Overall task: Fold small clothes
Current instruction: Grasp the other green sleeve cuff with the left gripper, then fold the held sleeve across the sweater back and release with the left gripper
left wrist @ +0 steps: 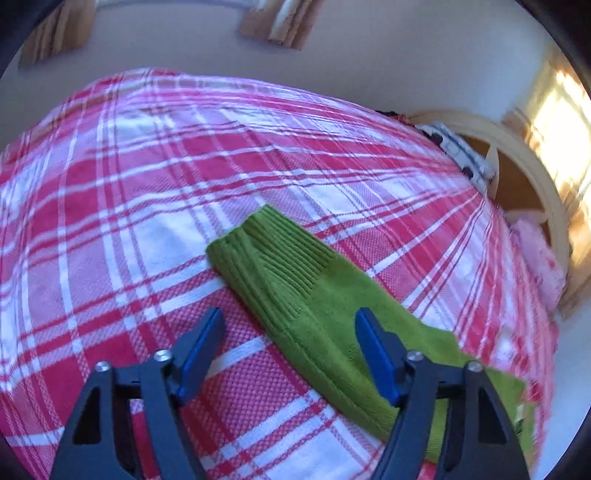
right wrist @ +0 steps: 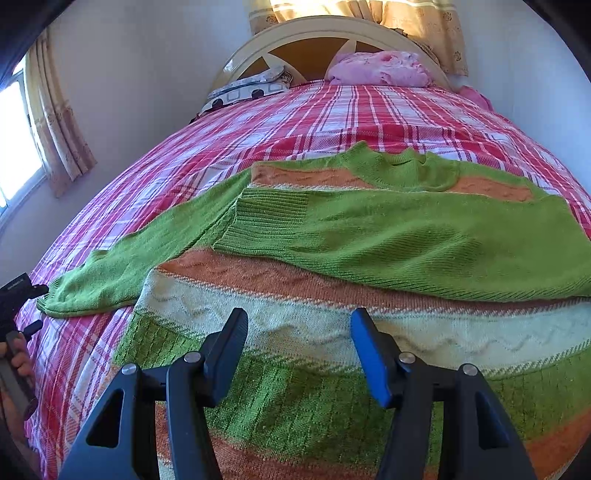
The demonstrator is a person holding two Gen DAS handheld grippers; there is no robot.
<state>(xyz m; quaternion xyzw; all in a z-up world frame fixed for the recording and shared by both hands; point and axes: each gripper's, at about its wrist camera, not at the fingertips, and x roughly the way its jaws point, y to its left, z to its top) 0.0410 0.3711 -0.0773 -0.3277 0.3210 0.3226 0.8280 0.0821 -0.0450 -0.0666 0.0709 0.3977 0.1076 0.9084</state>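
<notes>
A small knitted sweater, green with orange and cream stripes, lies flat on the red-and-white plaid bedspread. Its right sleeve is folded across the chest. Its left sleeve stretches out to the left, and in the left wrist view this green sleeve lies flat with its ribbed cuff pointing away. My left gripper is open and empty just above the sleeve. My right gripper is open and empty above the sweater's lower body. The left gripper's body shows at the left edge of the right wrist view.
A cream headboard stands at the far end of the bed, with a pink blanket and a patterned pillow before it. Curtains hang by a window on the left. The bed's right edge drops off near the sleeve.
</notes>
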